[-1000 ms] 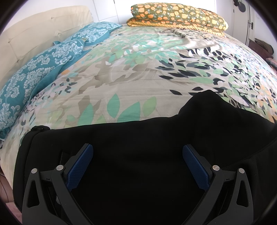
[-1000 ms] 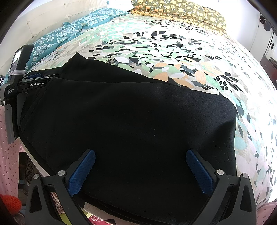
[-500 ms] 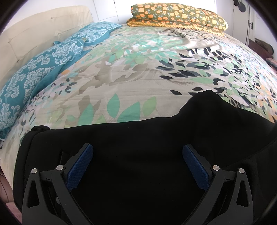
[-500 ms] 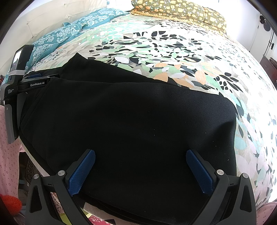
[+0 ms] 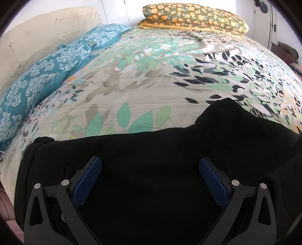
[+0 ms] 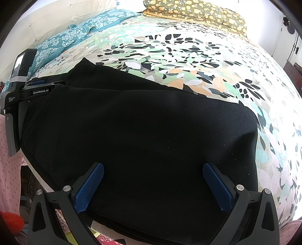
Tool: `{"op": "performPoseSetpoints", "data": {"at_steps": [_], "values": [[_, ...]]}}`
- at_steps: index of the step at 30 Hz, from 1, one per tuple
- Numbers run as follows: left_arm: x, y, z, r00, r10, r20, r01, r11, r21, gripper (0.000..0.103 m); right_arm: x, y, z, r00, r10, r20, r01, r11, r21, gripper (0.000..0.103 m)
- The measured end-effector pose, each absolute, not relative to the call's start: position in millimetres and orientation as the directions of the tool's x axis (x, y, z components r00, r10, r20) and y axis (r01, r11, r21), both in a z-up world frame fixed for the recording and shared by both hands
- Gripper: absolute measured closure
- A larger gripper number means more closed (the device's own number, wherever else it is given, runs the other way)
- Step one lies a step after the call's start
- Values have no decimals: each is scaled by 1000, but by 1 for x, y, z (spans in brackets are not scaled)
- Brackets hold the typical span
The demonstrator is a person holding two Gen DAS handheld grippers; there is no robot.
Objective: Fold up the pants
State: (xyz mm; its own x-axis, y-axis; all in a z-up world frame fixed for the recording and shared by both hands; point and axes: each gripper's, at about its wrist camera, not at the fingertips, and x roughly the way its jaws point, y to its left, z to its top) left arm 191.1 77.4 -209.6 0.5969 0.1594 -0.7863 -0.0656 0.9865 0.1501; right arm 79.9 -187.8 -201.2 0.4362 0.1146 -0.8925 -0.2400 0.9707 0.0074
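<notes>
Hovering wide open over the black pants (image 6: 143,135) on the bed (image 5: 151,75), left gripper (image 5: 150,167) and right gripper (image 6: 153,172) gripping nothing.

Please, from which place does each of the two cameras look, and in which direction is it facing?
Left wrist: sits on the left gripper, low over the black pants, facing across the bed toward the teal pillows; its open blue fingers show.
Right wrist: sits on the right gripper, over the pants' other end, facing the same way; its open fingers and the left gripper's body show.
Shared: pants, floral bedspread, orange-flowered folded blanket.
</notes>
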Motion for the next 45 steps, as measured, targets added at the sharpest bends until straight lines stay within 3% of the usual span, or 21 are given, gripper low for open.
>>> {"op": "performPoseSetpoints", "data": {"at_steps": [45], "values": [[193,77,-210,590,162,-791,-66,986,153,0,80,-187,-200,448,110,-887,-235,972,2,0]]}}
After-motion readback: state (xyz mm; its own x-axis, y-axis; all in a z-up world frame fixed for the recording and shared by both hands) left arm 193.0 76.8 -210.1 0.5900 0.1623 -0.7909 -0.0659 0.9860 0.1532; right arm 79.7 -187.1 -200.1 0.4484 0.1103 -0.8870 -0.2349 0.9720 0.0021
